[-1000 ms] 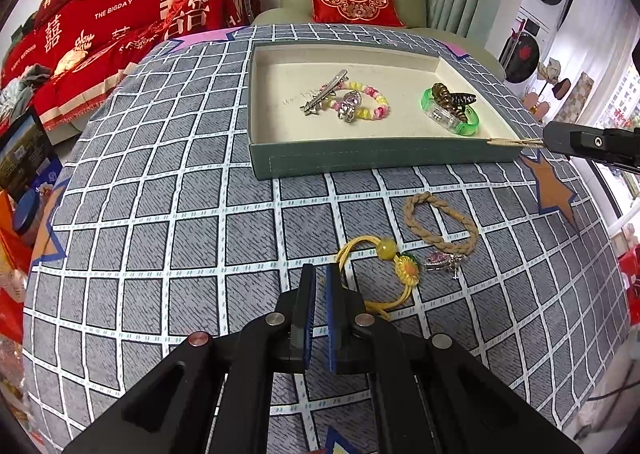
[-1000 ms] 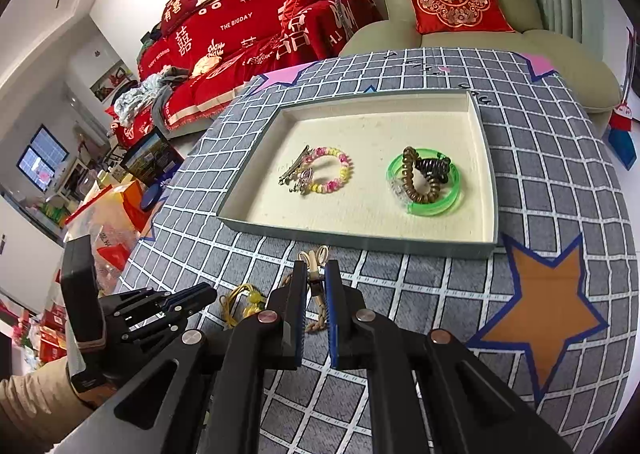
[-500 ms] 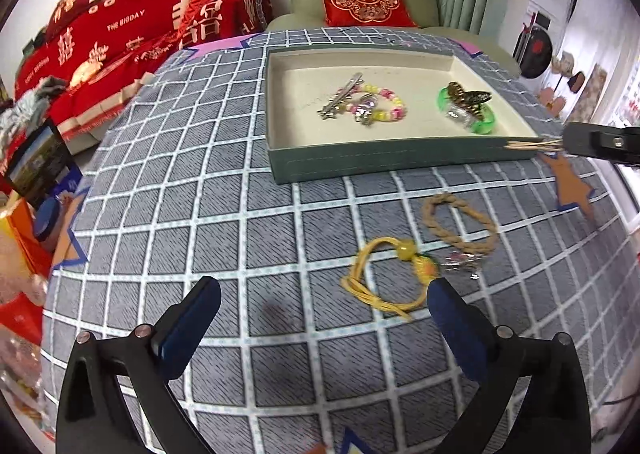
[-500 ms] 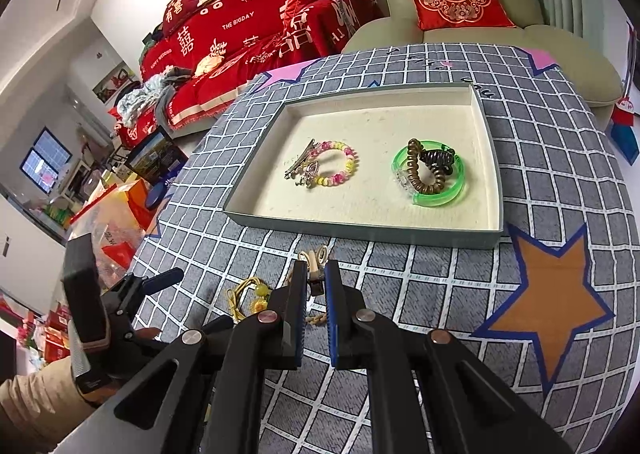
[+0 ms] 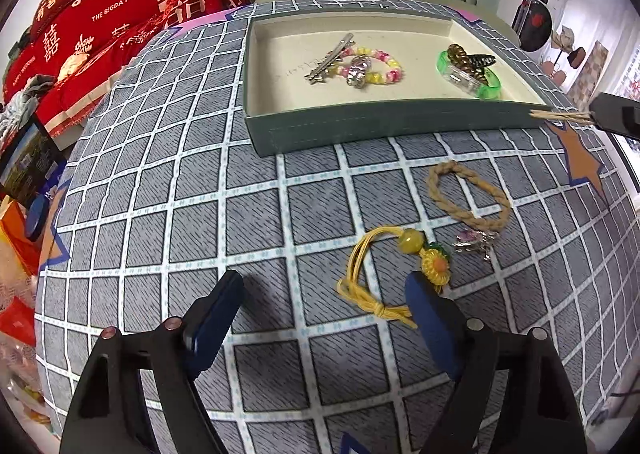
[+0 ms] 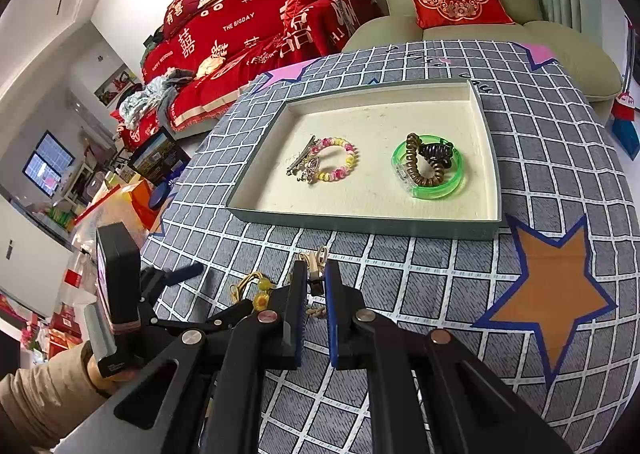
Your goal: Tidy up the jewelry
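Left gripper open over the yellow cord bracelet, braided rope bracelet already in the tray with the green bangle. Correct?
One thing off: the braided rope bracelet is not in the tray; the left wrist view shows it on the checked cloth in front, beside the yellow cord bracelet. The left gripper is open by it, and the green bangle is in the tray.

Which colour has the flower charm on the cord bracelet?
Yellow, orange centre; left wrist view shows it best.

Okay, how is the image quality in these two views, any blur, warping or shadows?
Left wrist view: sharp, grid lines of the tablecloth bow from fisheye, dark corners, soft shadow under the left gripper. Right wrist view: same bowing, tray crisp, daylight even, no glare.
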